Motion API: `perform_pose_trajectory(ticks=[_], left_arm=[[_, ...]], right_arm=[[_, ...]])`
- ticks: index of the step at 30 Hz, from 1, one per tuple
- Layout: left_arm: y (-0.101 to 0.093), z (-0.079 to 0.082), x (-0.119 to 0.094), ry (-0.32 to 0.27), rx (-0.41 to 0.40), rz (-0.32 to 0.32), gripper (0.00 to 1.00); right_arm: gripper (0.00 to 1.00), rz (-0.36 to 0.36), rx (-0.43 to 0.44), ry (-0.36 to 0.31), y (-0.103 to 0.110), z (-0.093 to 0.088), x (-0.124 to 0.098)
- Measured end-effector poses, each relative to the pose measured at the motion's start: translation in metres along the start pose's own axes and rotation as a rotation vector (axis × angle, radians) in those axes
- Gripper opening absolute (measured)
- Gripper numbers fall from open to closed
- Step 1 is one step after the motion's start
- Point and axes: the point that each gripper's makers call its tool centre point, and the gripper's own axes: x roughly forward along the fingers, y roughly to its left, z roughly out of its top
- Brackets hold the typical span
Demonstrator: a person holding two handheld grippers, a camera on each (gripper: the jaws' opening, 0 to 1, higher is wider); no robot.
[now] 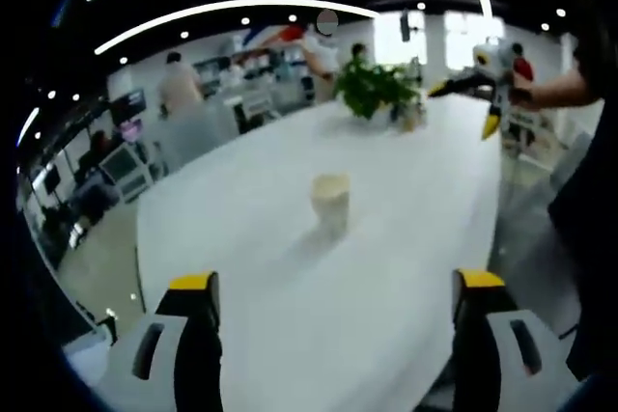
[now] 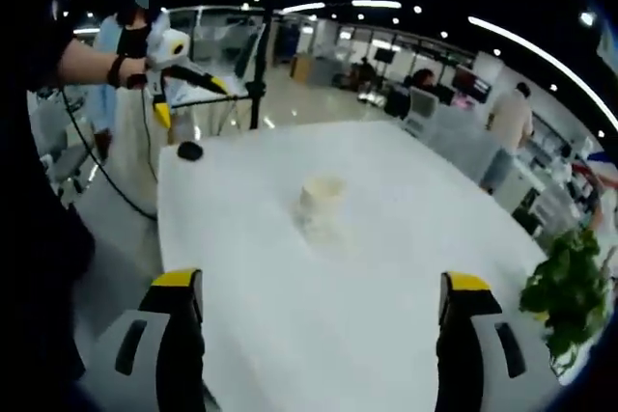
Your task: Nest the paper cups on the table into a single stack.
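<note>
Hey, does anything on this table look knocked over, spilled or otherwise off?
Nothing stands out. The paper cup stack stands upright mid-table, the white table shows no spill, and the potted plant sits upright near its far end.

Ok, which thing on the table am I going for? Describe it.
Start from the long white table. Near its middle stands a pale paper cup, upright, alone on bare tabletop. Unlike the green plant at the far end, it is small, plain and cream-coloured.

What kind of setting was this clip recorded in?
Most likely an open-plan office or lab. A long white table holds a paper cup and a potted plant; desks with monitors stand behind it, under ceiling strip lights, and people stand around.
</note>
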Motion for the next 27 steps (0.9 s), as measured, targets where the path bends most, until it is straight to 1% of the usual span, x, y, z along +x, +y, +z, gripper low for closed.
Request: perform_pose_trajectory(ticks=[2, 4, 7, 11, 17, 22, 27], left_arm=[[0.001, 0.002, -0.002, -0.009, -0.005, 0.007, 0.99], [0.0, 0.004, -0.004, -0.02, -0.007, 0.011, 0.99], [0.0, 0.005, -0.005, -0.024, -0.007, 0.017, 0.99], [0.0, 0.005, -0.007, -0.043, -0.021, 0.023, 0.99], [-0.002, -0.001, -0.005, -0.026, -0.015, 0.017, 0.99], [-0.003, -0.003, -0.006, -0.023, -0.022, 0.019, 0.99], [-0.004, -0.012, -0.004, -0.006, -0.029, 0.016, 0.98]], right_arm=[[1.0, 0.002, 0.033, -0.007, -0.001, -0.001, -0.001], [1.0, 0.0, 0.047, -0.008, -0.002, -0.002, -0.003], [1.0, -0.011, 0.053, -0.029, -0.004, -0.001, -0.006], [1.0, -0.002, 0.085, -0.033, -0.004, -0.003, -0.006], [1.0, 0.001, 0.084, -0.035, -0.002, -0.004, -0.004], [1.0, 0.015, 0.078, -0.018, 0.005, -0.01, -0.002], [1.0, 0.013, 0.068, -0.009, 0.005, -0.013, -0.001]])
